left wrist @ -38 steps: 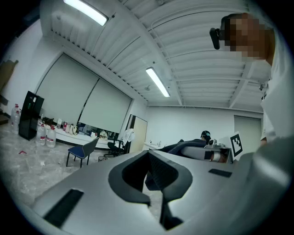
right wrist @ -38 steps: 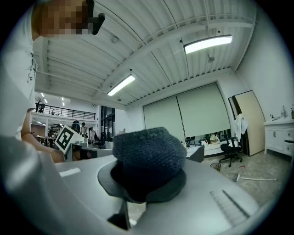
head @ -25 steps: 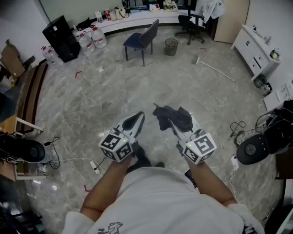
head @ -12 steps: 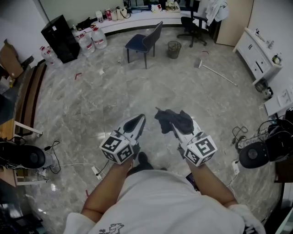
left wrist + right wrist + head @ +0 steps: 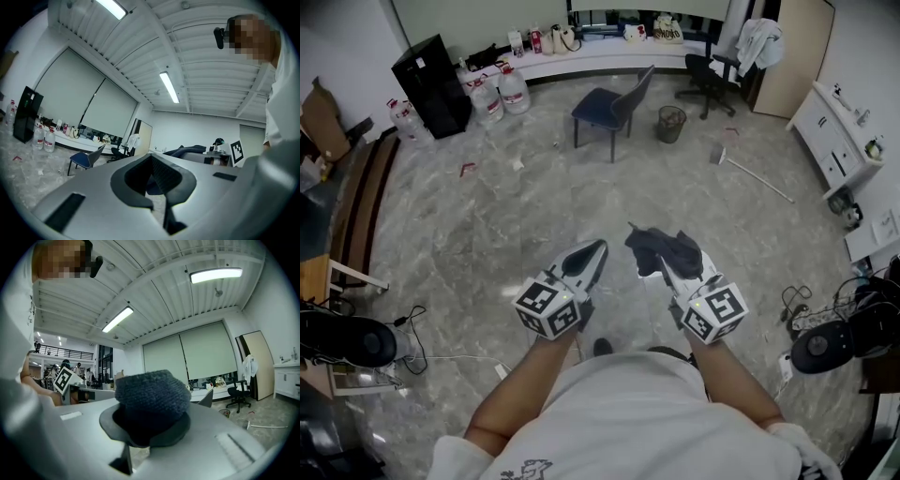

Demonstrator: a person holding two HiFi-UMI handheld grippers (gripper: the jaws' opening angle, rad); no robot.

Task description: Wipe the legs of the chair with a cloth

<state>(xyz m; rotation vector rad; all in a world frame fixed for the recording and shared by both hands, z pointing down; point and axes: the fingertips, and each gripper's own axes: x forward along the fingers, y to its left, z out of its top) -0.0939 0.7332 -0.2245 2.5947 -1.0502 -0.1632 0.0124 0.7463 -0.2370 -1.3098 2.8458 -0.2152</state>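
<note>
In the head view, the person stands on the marble floor [image 5: 478, 216] with both arms held out level in front. The left tool [image 5: 594, 251] has its jaws drawn together to a point, with nothing between them. The right tool [image 5: 664, 264] is clamped on a dark grey cloth [image 5: 664, 246], which bunches loosely over the jaw tips. The chair [image 5: 614, 103], dark blue with thin legs, stands well apart from both tools, far across the floor near the long white table [image 5: 600, 54] by the wall. A waste bin [image 5: 671, 122] stands just beside the chair, and water bottles [image 5: 502, 94] stand near a black cabinet [image 5: 431, 82] to its left.

In the left gripper view, the left tool [image 5: 152, 158] shows its dark pads meeting at the tips, with only an empty hollow behind them. The chair [image 5: 86, 159] appears small beyond it, on the left, side on.

In the right gripper view, the right tool [image 5: 150, 434] has its jaws closed on the cloth [image 5: 150, 392], whose knitted wad swells up out of the pads. Only the chair's back [image 5: 206, 398] shows past the cloth's right edge.
</note>
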